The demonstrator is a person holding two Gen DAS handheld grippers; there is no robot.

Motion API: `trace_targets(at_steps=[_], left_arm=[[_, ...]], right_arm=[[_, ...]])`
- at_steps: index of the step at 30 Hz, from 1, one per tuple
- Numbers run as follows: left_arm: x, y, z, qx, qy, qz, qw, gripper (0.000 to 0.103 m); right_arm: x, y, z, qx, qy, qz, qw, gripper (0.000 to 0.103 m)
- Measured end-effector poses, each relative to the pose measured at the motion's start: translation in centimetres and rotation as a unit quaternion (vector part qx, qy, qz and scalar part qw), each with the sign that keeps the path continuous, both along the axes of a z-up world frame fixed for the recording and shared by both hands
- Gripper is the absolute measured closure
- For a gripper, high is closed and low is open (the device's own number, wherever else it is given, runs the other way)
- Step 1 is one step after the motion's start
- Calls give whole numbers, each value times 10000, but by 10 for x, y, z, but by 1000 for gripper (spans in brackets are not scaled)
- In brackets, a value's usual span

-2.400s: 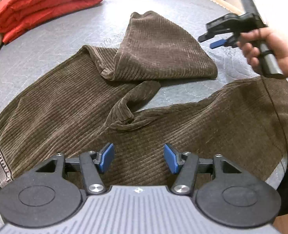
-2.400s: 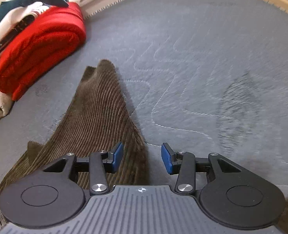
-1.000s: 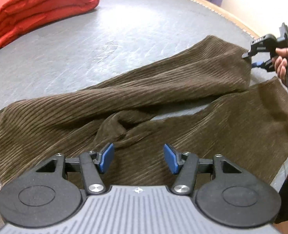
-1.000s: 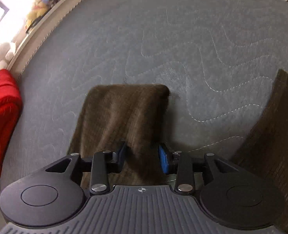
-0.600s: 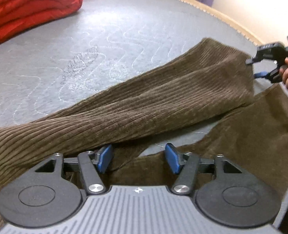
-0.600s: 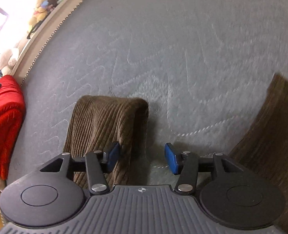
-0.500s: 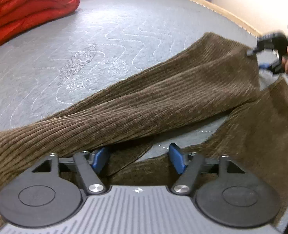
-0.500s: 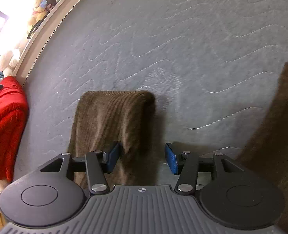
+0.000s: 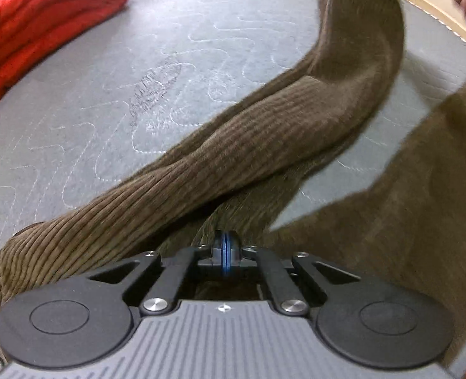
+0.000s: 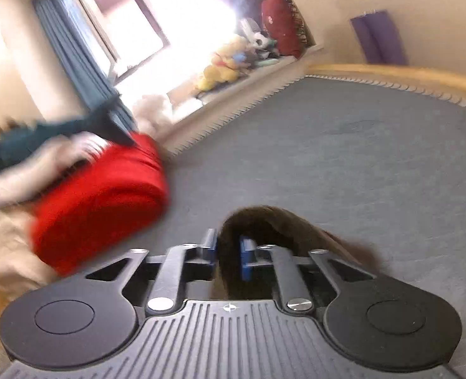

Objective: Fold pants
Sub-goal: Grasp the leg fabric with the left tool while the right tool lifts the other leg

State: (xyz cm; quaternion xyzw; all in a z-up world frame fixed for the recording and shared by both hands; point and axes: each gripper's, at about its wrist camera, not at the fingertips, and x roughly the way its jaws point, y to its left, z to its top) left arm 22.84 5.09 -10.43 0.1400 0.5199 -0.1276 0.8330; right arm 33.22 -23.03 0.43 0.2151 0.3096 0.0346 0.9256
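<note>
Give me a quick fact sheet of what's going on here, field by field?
garment: brown corduroy pants, one leg lifted off the bed
surface: grey quilted mattress
left hand-held gripper: shut at the crotch of the pants
right hand-held gripper: jaws closing, with the lifted leg's end between them
nearby: folded red blanket
stage: fold just starting

Seeing a grey quilted mattress stretching beneath and ahead of the left tongs. Noting a folded red blanket lying up-left of them. Finding, far beyond the right tongs, stuffed toys sitting by a bright window, a blue curtain hanging further left, something purple leaning far right.
</note>
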Motion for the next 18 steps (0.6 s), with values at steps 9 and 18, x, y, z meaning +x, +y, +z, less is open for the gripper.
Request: trace_targets(at_steps=[9, 18], left_arm=[[-1, -5, -6, -507, -199, -55, 9985, 68], [9, -35, -25, -294, -516, -213, 9980, 35]], right_arm=[[-10, -89, -105, 1309, 2353, -2636, 9263, 55], [-4, -90, -125, 1961, 2171, -2170, 9313, 53]])
